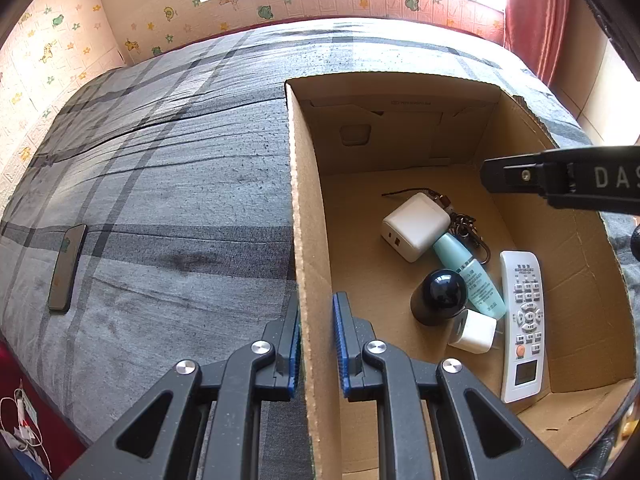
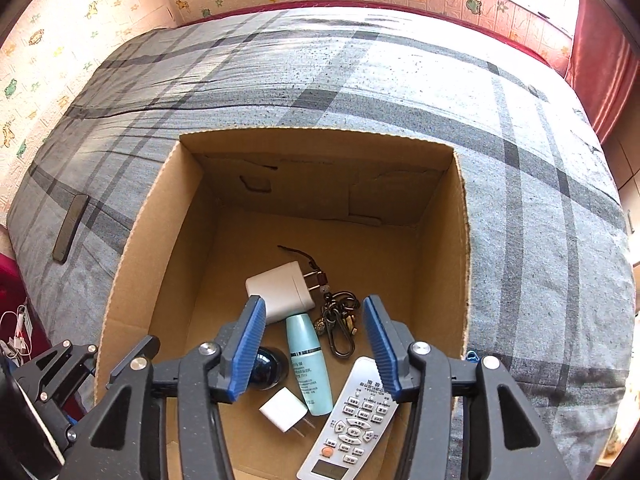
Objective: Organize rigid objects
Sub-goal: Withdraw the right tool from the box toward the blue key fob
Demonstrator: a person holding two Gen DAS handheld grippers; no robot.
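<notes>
Cardboard box [image 2: 132, 280] on a bed [image 2: 360, 80], containing two white chargers [image 2: 280, 292], one teal bottle [image 2: 310, 368], one dark round-capped jar [image 1: 438, 298], one remote control [image 2: 352, 420] and one keyring [image 2: 340, 320]. Left hand-held gripper [image 1: 316, 344] pinches the box wall; right hand-held gripper [image 2: 314, 348] spread, empty, above the contents. One phone [image 1: 66, 268] lies on the bed.

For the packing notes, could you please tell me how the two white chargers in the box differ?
The large charger is bulkier than the small charger. The large one lies farther back beside the keyring; the small one lies nearer, beside the remote. Both are white, pronged, and lie on the box floor.
</notes>
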